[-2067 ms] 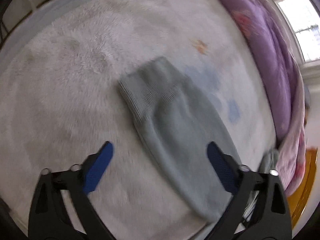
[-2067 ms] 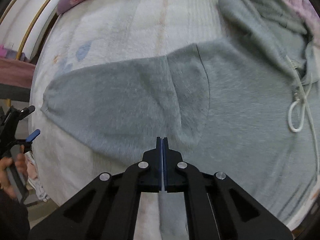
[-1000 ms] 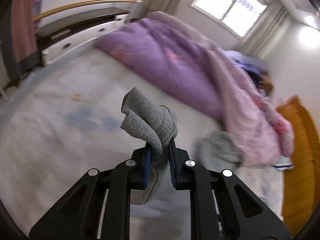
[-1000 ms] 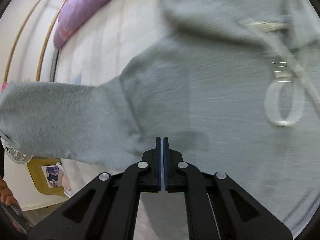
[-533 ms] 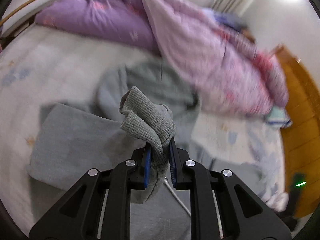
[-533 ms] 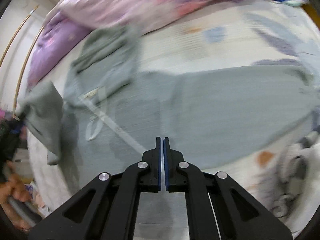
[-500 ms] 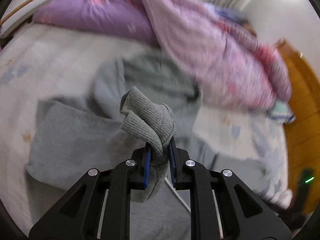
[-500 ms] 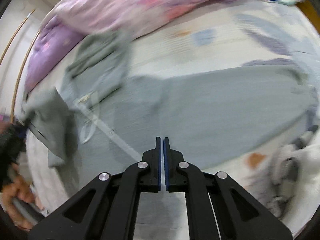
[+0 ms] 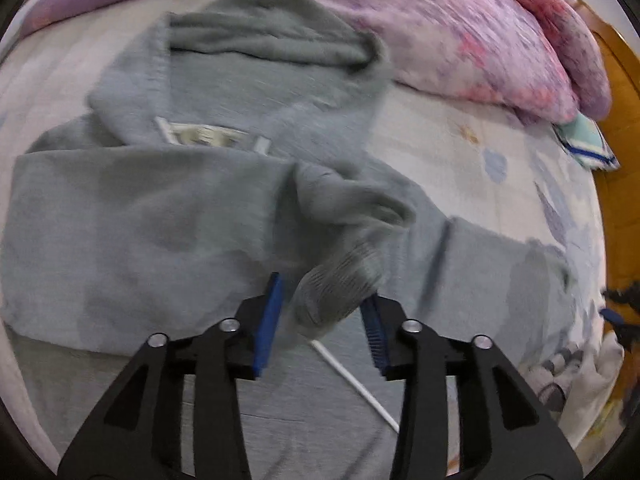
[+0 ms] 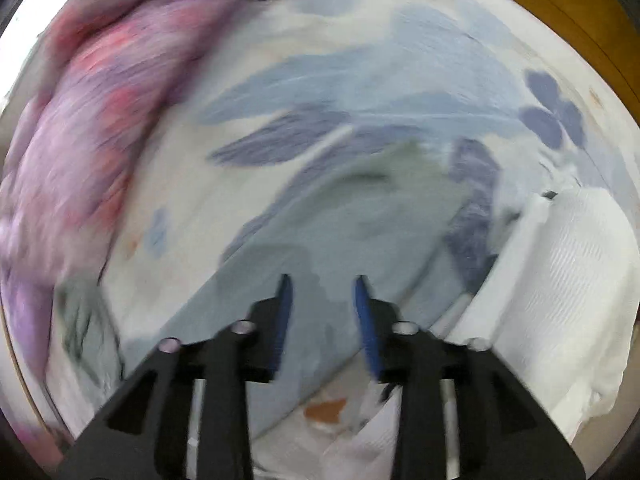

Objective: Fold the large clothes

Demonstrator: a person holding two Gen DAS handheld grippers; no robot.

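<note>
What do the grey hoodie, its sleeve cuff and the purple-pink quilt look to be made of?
Grey hoodie: soft matte fleece-like knit, likely cotton blend, with a fuzzy nap and no sheen. Sleeve cuff: ribbed knit, with fine parallel ridges showing between the open left gripper fingers. Purple-pink quilt: puffy padded fabric, probably thin woven cover over filling; its crumpled surface looks faintly smooth, though blur hides the weave.

A bed (image 9: 472, 128) with a pale floral sheet carries a grey hoodie (image 9: 168, 216) spread flat, one sleeve (image 10: 344, 224) stretched out sideways. A purple-pink quilt (image 9: 460, 28) is heaped along the far side, and a white cloth (image 10: 560, 304) lies beside the sleeve
</note>
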